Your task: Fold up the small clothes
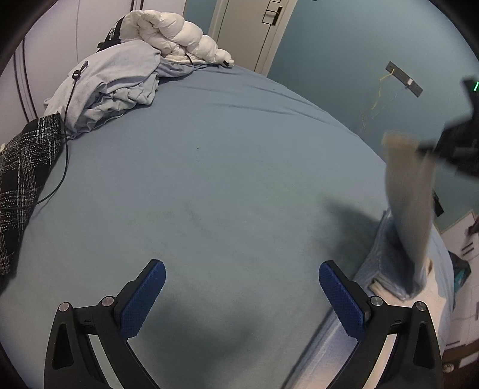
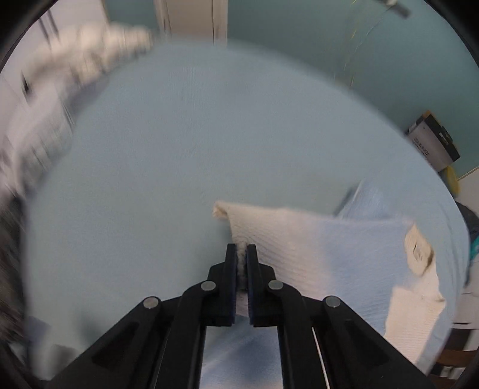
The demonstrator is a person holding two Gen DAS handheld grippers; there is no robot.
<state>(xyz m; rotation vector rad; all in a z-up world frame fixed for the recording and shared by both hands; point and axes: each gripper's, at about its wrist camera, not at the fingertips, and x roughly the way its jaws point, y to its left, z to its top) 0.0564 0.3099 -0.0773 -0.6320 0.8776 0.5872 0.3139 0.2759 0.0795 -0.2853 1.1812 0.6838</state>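
A small cream and pale blue knit garment (image 2: 314,248) hangs from my right gripper (image 2: 241,248), whose jaws are shut on its cream edge. Its label (image 2: 419,251) shows at the right. In the left wrist view the same garment (image 1: 410,203) is a blurred strip lifted off the bed's right side, with the right gripper (image 1: 426,149) above it. Its lower end still meets more pale blue and white cloth (image 1: 386,281) lying at the bed's edge. My left gripper (image 1: 242,266) is open over the bare blue sheet (image 1: 224,179), with nothing between its blue pads (image 1: 143,299).
At the far left of the bed lie a rumpled pale blue garment (image 1: 110,89), a white duvet (image 1: 170,33), black-and-white patterned fabric (image 1: 24,179) and a black cable (image 1: 64,143). A door (image 1: 254,27) and teal wall stand behind. A box (image 2: 434,143) leans on the wall at right.
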